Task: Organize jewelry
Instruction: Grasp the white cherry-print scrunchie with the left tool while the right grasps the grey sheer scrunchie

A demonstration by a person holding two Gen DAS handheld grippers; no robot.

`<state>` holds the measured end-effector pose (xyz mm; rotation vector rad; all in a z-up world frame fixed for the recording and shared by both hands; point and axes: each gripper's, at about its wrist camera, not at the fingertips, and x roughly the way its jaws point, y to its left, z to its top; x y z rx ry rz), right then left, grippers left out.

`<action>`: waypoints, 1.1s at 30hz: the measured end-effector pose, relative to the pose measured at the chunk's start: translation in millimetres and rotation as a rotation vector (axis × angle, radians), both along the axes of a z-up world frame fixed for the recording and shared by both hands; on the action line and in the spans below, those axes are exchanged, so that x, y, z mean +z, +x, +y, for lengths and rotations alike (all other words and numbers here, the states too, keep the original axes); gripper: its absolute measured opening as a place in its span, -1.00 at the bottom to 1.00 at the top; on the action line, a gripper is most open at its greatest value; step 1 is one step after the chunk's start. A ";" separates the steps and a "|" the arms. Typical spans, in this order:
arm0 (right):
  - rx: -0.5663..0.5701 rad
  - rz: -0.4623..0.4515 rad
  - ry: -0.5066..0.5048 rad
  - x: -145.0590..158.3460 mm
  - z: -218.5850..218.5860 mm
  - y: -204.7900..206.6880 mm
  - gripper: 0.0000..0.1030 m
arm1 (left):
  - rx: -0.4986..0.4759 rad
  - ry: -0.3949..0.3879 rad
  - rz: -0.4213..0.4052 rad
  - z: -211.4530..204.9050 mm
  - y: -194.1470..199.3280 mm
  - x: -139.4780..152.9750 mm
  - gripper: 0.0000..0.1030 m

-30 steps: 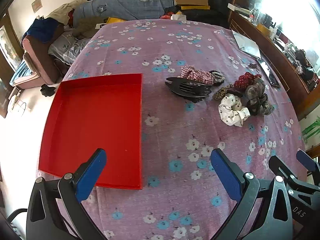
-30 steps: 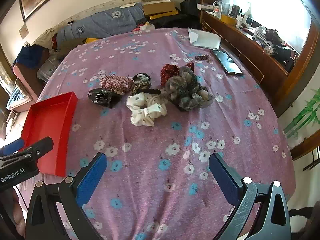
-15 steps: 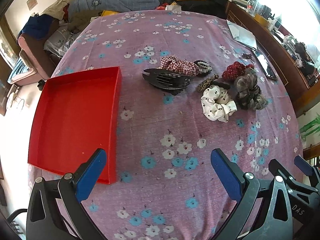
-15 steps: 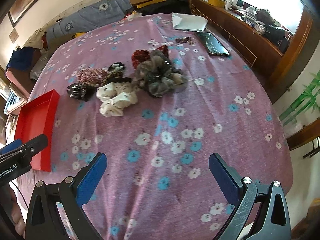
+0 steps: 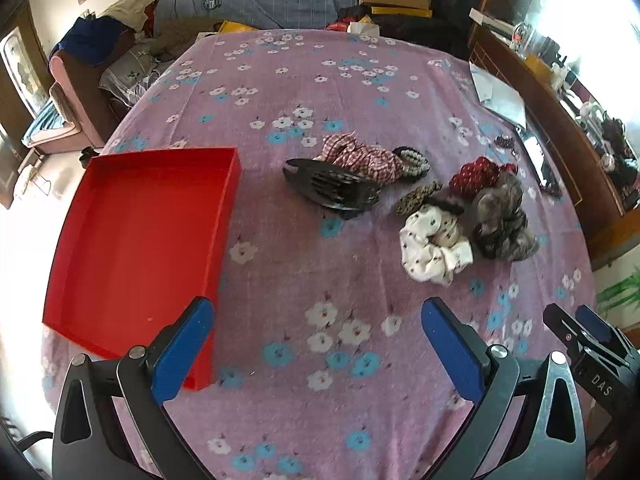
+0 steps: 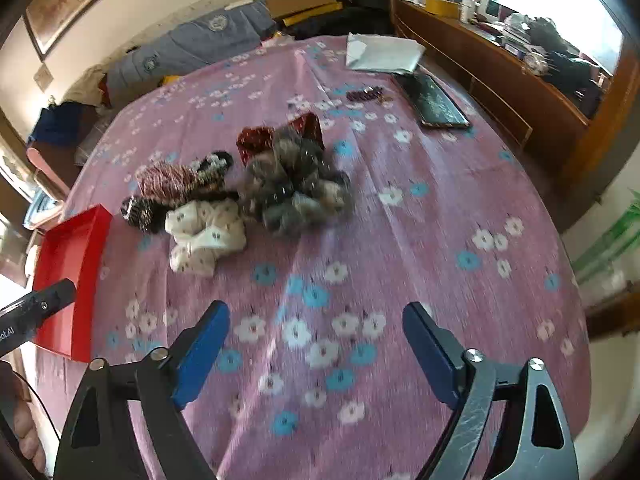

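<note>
My left gripper (image 5: 316, 336) hangs wide open and empty over the near edge of the flowered purple tablecloth (image 5: 304, 264); my right gripper (image 6: 316, 340) is spread just as wide, holding nothing. Beyond the blue pads, the hair accessories lie in a loose heap mid-table: a black claw clip (image 5: 334, 190), a pink checked scrunchie (image 5: 360, 154), a white dotted scrunchie (image 5: 434, 242), a grey scrunchie (image 5: 502, 216) and a red one (image 5: 476, 176). The empty red tray (image 5: 140, 248) waits on the left, well apart from the heap.

The risk, as I judge it, lies in that heap: the scrunchies touch and overlap, so closing on one may drag a neighbour along or bunch the cloth beneath. The right view is also blurred, which makes aiming harder. A dark phone (image 6: 434, 100) lies on the far right.

Legible writing is sparse: "DAS" on the right gripper's body in the left view, and part of a logo ending in "ot.AI" on the left gripper in the right view.
</note>
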<state>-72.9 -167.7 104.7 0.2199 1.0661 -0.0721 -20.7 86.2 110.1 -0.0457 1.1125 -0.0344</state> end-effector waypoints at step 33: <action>0.094 0.037 0.137 -59.3 -37.7 112.5 -0.17 | -0.031 -0.105 0.138 -82.6 73.0 -82.6 -0.91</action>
